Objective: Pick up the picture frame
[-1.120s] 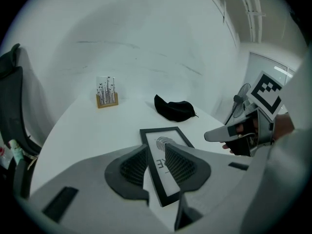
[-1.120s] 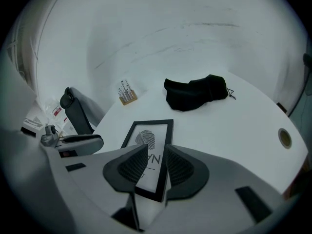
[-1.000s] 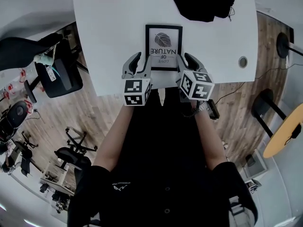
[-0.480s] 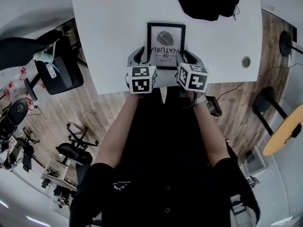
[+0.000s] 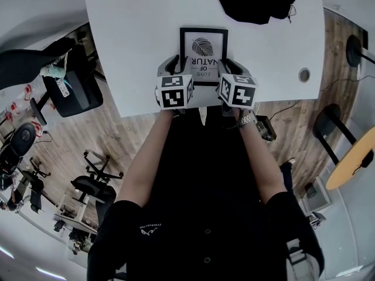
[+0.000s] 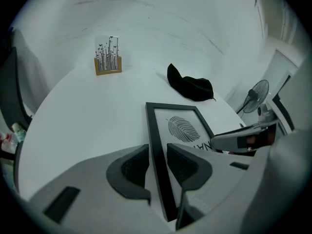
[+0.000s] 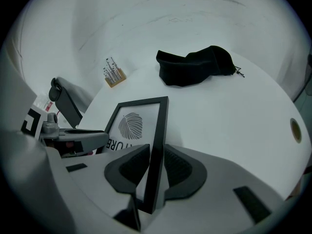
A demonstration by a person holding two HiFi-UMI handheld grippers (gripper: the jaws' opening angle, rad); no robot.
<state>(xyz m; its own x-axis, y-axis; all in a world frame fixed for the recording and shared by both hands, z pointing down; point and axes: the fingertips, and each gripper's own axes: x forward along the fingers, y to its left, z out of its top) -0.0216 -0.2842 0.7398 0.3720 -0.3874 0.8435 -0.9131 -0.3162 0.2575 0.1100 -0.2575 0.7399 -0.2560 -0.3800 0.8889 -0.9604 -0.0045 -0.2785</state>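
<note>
Nearest are two grippers, one on each side of a single picture frame. The left gripper [image 6: 157, 164] has its jaws wide apart, straddling the frame's left bar without pressing on it. The right gripper [image 7: 152, 165] has its jaws closing about the right bar; the ribbed pads sit just beside it and no squeeze shows.

The picture frame [image 5: 203, 47] lies on the smooth white surface [image 5: 135, 45], near its front edge, between the two grippers. It is a thin black rectangular moulding round a white print, with one dark leaf above block lettering.

Beyond the frame lies one limp black cloth bag [image 5: 255, 2], crumpled, with a cord trailing from one end. Near the far edge, one small wooden block [image 6: 107, 66] holds an upright card printed with dark stems. One round grommet hole [image 5: 303, 75] is set in the surface at the right.

Off the surface, several black office chairs [image 5: 73, 89] stand on the wood-plank floor [image 5: 135, 139], and there is one fan [image 6: 258, 92].
</note>
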